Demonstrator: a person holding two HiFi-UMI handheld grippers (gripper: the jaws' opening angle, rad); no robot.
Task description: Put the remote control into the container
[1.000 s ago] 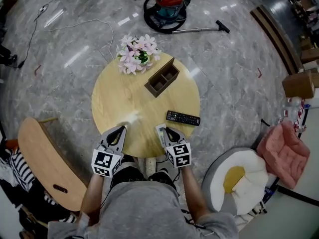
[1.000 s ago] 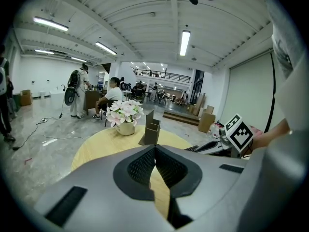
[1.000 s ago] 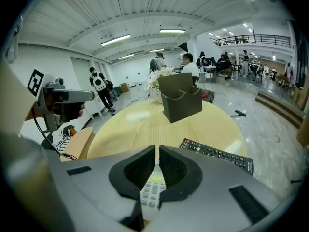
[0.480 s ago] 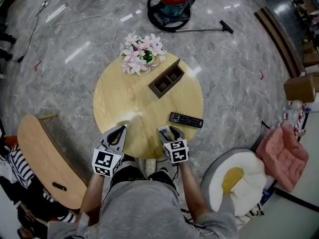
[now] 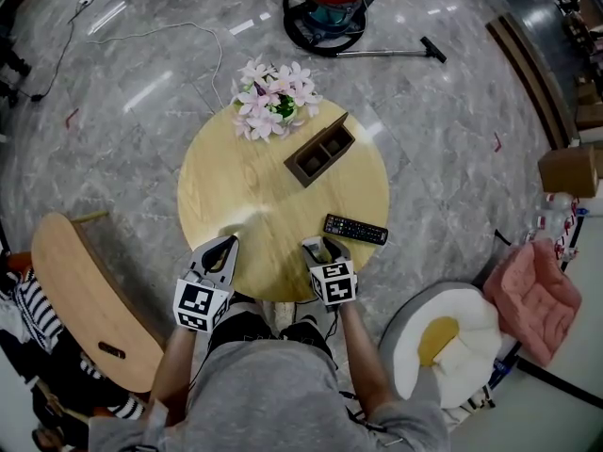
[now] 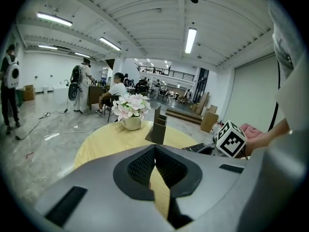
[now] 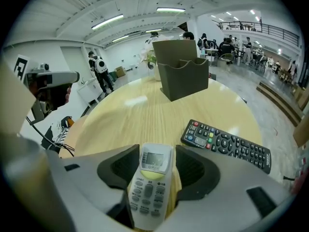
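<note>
A white remote (image 7: 150, 182) lies between the jaws of my right gripper (image 7: 153, 166), which have just been opening. Wood shows between it and the right pad, so the pads are off it. In the head view this gripper (image 5: 320, 250) is at the near edge of the round wooden table (image 5: 236, 186). A black remote (image 5: 355, 230) lies flat just to its right, also in the right gripper view (image 7: 226, 144). The brown two-slot container (image 5: 323, 149) stands farther back, beyond the jaws (image 7: 182, 69). My left gripper (image 5: 226, 246) is shut and empty at the near left edge.
A pot of pink flowers (image 5: 273, 100) stands at the table's far side, left of the container. A wooden chair (image 5: 85, 299) is on the floor at the left, a round cushion (image 5: 443, 337) at the right, and a vacuum cleaner (image 5: 327, 8) beyond the table.
The right gripper has dipped toward the table's near edge with the white remote between its jaws. The left gripper has barely shifted.
</note>
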